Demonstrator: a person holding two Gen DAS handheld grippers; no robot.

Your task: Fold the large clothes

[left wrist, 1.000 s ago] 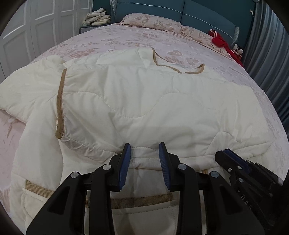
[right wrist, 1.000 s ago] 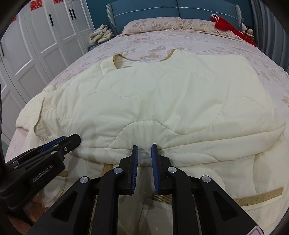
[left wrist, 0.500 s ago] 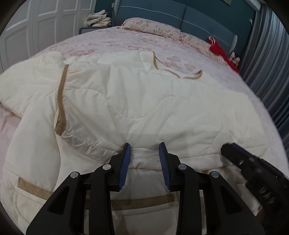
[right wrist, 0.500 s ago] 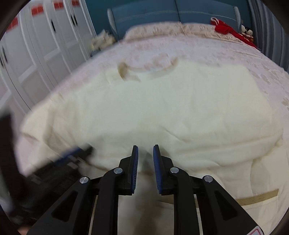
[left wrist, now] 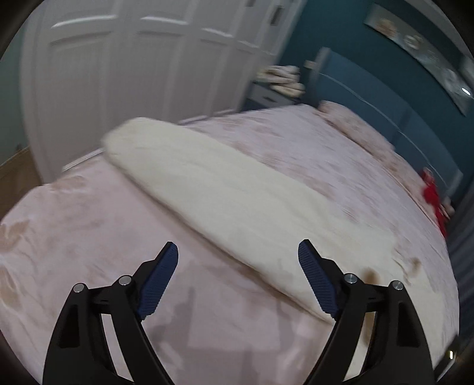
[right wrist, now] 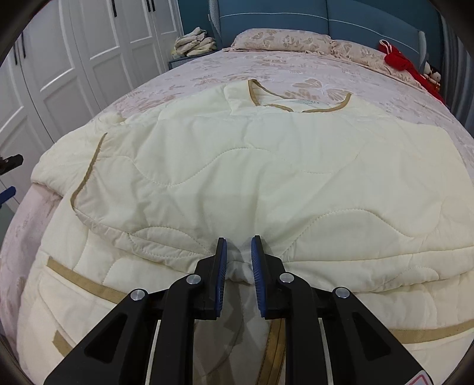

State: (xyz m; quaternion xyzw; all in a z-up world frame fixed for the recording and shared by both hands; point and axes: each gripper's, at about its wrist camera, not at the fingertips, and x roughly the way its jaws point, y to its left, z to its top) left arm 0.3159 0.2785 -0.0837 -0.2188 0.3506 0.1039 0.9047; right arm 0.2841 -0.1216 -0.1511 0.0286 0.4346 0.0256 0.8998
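Note:
A large cream quilted garment (right wrist: 251, 165) with tan trim lies spread on the bed, its lower part folded up over itself. My right gripper (right wrist: 239, 257) is shut on the folded edge of the garment, with cloth bunched between its blue pads. In the blurred left wrist view the garment (left wrist: 237, 195) shows as a long cream band across the bedspread. My left gripper (left wrist: 237, 260) hangs over the bare bedspread beside it, its jaws opening wide with nothing between them. A bit of the left gripper (right wrist: 9, 174) shows at the left edge of the right wrist view.
The pink patterned bedspread (right wrist: 207, 77) covers the bed, with pillows (right wrist: 281, 40) and a blue headboard (right wrist: 326, 17) at the far end. Red cloth (right wrist: 400, 59) lies at the far right. White wardrobe doors (right wrist: 74, 59) stand left, folded clothes (right wrist: 194, 43) on a nightstand.
My left gripper has let go of the garment's folded edge, opened wide and swung away to the left side of the bed. The right gripper keeps its hold and shifted slightly.

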